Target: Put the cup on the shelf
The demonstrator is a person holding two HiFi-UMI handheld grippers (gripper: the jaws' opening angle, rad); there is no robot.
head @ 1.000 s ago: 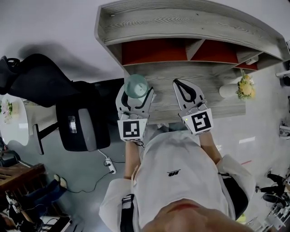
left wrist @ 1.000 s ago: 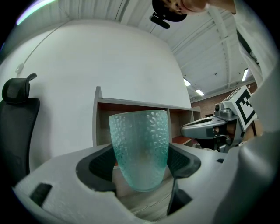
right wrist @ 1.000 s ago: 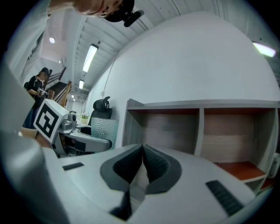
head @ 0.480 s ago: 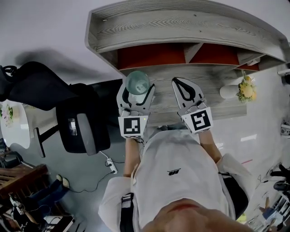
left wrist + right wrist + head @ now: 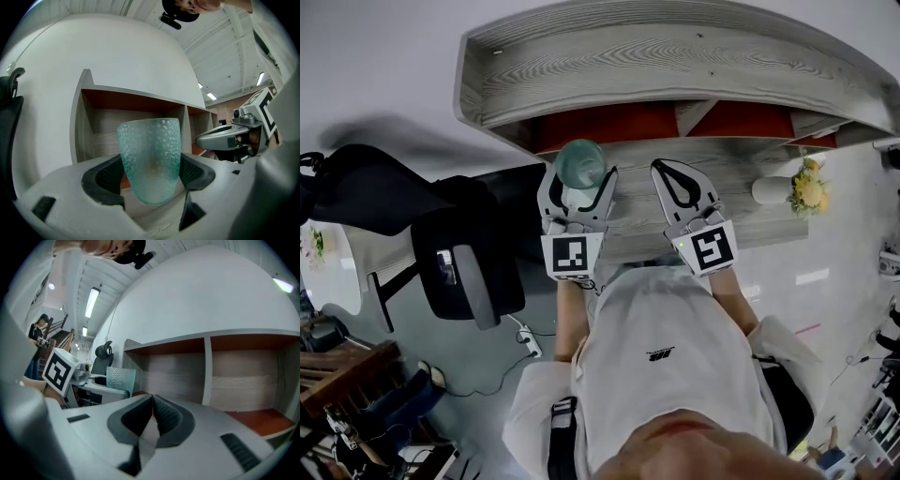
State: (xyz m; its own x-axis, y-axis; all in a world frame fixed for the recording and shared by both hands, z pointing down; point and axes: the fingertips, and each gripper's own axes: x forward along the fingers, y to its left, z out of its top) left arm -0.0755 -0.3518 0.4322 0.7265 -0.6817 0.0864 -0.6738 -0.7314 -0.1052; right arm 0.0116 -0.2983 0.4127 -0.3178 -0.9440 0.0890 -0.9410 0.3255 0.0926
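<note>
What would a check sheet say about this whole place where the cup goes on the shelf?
Surface: grey wooden shelf board, bare between the grippers; red-floored compartments behind.
Job's things: teal dimpled cup, upright, held before the left compartment, not yet set down.
Clutter: white vase of yellow flowers on the board, far right.
Grippers: left gripper shut on the cup; right gripper shut, empty.
Cables: power strip with a white cable on the floor.
Surroundings: black office chair and round white table to the left.

Dimpled frosted glass cup [image 5: 150, 157]; grained wood shelf [image 5: 675, 56]
</note>
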